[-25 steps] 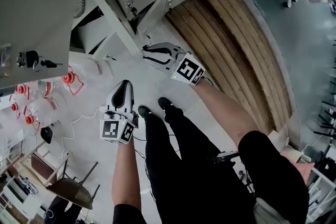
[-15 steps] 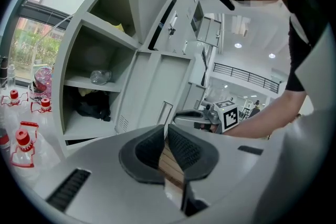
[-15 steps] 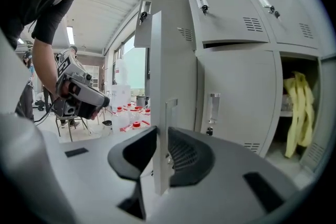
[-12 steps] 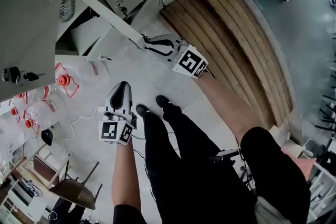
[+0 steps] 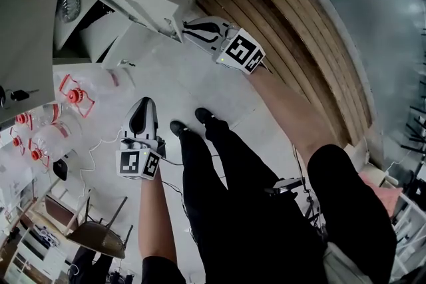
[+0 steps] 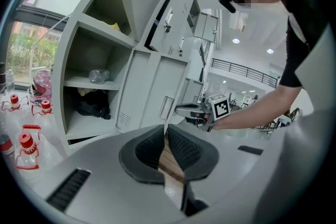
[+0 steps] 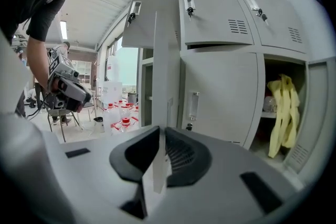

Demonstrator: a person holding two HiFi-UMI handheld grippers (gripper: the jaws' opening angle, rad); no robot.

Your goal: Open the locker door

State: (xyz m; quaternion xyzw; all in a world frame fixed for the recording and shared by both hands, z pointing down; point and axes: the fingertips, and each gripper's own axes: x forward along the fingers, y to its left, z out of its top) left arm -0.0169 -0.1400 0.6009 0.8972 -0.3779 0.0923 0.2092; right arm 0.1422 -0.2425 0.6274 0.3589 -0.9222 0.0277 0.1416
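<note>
Door edge is being clamped by the right gripper, jaws just closing on it, for pulling open; left gripper is being held idle, jaws together.

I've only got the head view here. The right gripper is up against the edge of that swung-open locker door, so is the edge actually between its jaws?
Observer: Yes. In the right gripper view the locker door has its edge pinched between the pads of the right gripper, whose jaws have just been closing.
Operator: What's in the open compartment beside it?
Observer: A yellow cloth hangs inside.
Operator: And the left gripper?
Observer: The left gripper holds nothing; its jaws are together.
</note>
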